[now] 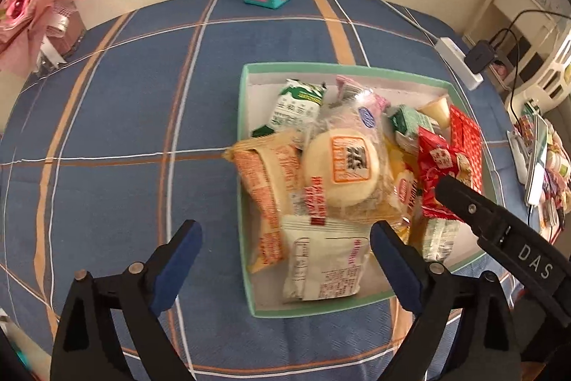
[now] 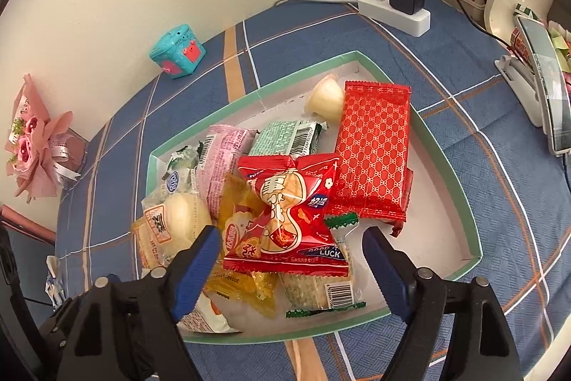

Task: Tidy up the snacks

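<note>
Left wrist view alone shows both spread, empty grippers, left gripper and right gripper, over the box, whose near corner snacks hide.

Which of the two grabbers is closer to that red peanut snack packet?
Right. The right gripper hangs open directly over the red peanut packet, which lies between its fingers. The left gripper hangs open over the tray's opposite side, above a white packet.
</note>
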`<state>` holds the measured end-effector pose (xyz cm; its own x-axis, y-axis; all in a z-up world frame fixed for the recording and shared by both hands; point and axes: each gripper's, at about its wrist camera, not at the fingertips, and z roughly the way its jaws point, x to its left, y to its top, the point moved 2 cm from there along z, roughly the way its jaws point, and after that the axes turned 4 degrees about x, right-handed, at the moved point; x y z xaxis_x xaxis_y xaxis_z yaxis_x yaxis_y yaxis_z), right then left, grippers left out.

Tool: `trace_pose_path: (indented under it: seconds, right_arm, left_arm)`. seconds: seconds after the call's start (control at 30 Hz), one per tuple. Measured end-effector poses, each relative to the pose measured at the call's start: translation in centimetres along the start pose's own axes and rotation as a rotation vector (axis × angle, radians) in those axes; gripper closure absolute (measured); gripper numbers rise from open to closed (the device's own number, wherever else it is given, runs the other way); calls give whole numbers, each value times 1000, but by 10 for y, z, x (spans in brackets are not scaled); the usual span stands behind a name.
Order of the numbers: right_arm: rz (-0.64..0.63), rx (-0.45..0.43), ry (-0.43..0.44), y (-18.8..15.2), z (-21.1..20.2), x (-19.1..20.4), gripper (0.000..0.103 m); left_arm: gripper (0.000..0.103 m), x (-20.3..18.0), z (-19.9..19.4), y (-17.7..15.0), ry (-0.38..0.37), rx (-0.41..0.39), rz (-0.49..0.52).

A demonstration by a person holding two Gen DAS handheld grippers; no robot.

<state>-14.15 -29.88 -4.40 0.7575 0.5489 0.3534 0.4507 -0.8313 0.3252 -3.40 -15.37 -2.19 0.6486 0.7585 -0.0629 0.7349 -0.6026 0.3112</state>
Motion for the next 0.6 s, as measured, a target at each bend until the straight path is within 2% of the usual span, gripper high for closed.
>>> trace_pose_path:
  seconds: [0.03, 0.13, 0.23, 0.37, 0.43, 0.6]
  right_arm:
    - [-2, -1, 1, 0, 0, 1, 13]
    - [-12, -4, 2, -2, -1, 3, 12]
    - [-21, -7, -11, -5, -1, 5, 0]
    - [-40, -25, -19, -7, -4, 10, 0]
    - [-52, -27, -22, -9, -5, 13, 0]
    - [-92, -53, -53, -14, -12, 23, 0]
  left_arm:
    - [7, 4, -3, 0, 5, -10, -8]
    - [5, 14, -10, -2, 34, -37, -21]
    - [4, 25, -11, -4, 91, -42, -28]
    - [4, 42, -13, -4, 120, -48, -71]
    - [4, 49, -20, -4, 138, -81, -91]
    - [4, 56, -31, -7, 276, -127, -86]
